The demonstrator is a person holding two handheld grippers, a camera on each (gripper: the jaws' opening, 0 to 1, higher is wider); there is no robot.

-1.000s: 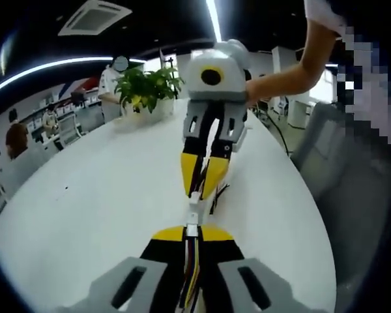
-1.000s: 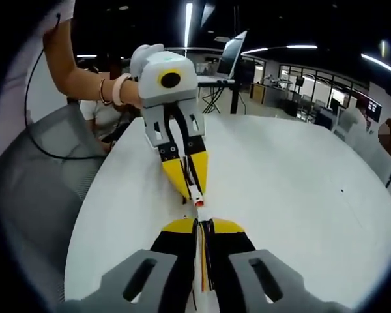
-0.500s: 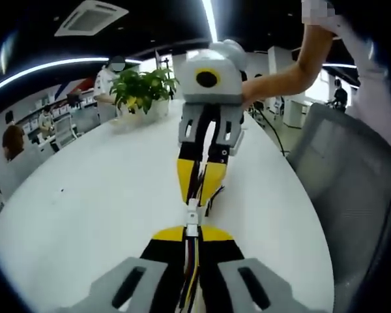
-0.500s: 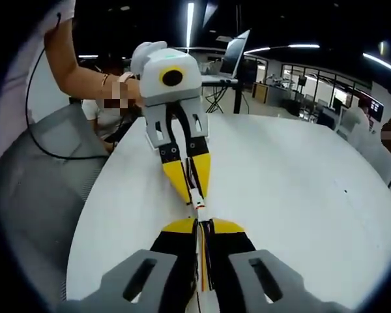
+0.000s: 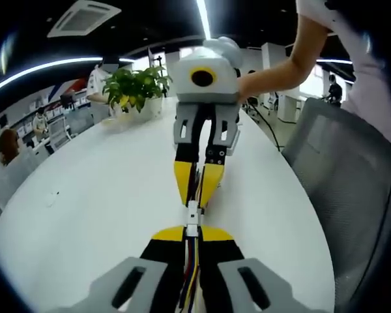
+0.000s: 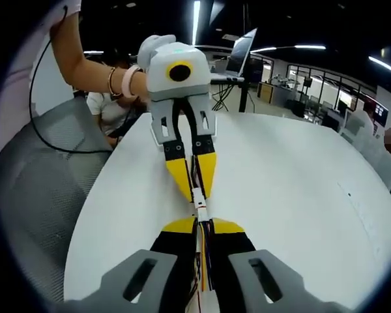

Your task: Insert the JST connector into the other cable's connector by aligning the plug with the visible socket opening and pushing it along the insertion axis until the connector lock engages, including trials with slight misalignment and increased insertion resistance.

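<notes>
White plastic, the two small JST connector housings meet nose to nose in the narrow gap between the opposed yellow jaw tips, held above the white oval tabletop (image 5: pixel 85 208) rather than resting on it, so that both halves can be steered freely. The left hand-held gripper (image 5: pixel 191 233) is pressed together on its multicoloured cable just behind the white plug (image 5: pixel 191 227), a grip placed close to the housing, probably to keep the wires from buckling under a push. Directly ahead of it, tip to tip, the right hand-held gripper (image 6: pixel 202 226) likewise pinches the other cable behind the white socket housing (image 6: pixel 200 213). The two tools lie along one line, which sets the push along the insertion axis. In the right gripper view a small red mark shows at the joint. The housings appear to touch; whether the lock has engaged cannot be told. A potted green plant (image 5: pixel 135 85) stands well beyond, at the far edge.
</notes>
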